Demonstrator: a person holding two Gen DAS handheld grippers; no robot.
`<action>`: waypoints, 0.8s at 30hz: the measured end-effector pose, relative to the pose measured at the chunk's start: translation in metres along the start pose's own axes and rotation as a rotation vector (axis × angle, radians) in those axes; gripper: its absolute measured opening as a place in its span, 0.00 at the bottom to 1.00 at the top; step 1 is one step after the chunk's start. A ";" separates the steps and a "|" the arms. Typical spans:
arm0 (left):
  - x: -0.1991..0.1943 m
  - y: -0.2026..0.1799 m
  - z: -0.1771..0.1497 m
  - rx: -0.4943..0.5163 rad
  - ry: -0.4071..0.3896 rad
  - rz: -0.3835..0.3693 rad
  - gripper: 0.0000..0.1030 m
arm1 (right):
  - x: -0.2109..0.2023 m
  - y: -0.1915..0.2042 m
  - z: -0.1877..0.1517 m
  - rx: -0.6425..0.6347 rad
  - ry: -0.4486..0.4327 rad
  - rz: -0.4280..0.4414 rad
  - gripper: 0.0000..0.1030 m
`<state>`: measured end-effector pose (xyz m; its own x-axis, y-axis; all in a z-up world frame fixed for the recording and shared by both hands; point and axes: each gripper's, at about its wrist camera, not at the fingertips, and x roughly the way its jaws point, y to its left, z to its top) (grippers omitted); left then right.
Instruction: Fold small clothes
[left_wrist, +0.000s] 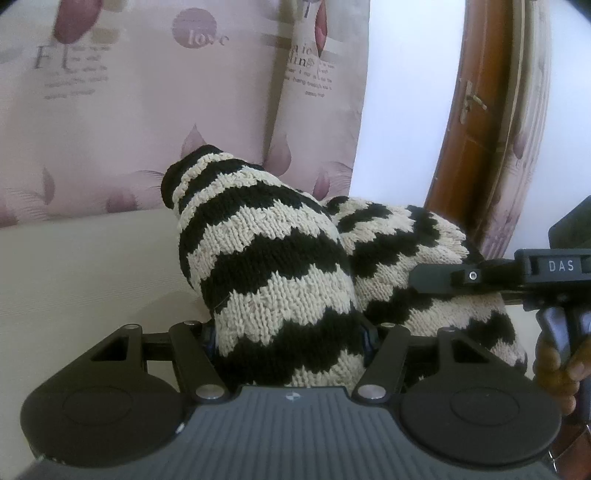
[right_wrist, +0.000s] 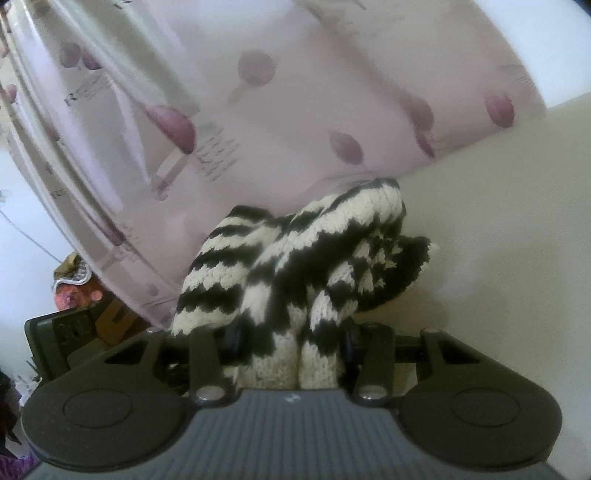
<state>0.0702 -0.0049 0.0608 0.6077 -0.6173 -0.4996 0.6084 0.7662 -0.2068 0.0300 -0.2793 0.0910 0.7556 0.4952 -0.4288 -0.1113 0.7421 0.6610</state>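
Left gripper (left_wrist: 291, 332) and right gripper (right_wrist: 291, 343) both point forward over the cream sofa seat (left_wrist: 85, 266), each with its fingers pinched on the knit garment (left_wrist: 280, 266). It's black-and-cream zigzag knit, bunched into a lifted heap between the two grippers, in front of the pink printed cushion (left_wrist: 129, 110); the right gripper also shows side-on at the left view's right edge.

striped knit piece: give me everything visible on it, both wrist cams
The striped knit garment is chunky cream yarn with wavy black bands and a ribbed, narrow-striped cuff or hem at its far end. It is bunched and humped, not flat, over a cream cushioned surface before floral pink cushions. The left gripper and right gripper each pinch a fold.
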 end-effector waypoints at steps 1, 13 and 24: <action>-0.007 0.000 -0.002 -0.002 -0.001 0.004 0.61 | -0.002 0.006 -0.005 -0.001 0.001 0.007 0.44; -0.072 0.006 -0.022 0.003 -0.010 0.030 0.61 | -0.010 0.057 -0.047 0.005 0.001 0.063 0.44; -0.104 0.021 -0.038 -0.011 -0.011 0.076 0.61 | -0.002 0.083 -0.076 0.023 0.014 0.097 0.44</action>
<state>0.0006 0.0821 0.0765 0.6574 -0.5594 -0.5048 0.5547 0.8127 -0.1783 -0.0294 -0.1842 0.1000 0.7330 0.5703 -0.3708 -0.1683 0.6802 0.7134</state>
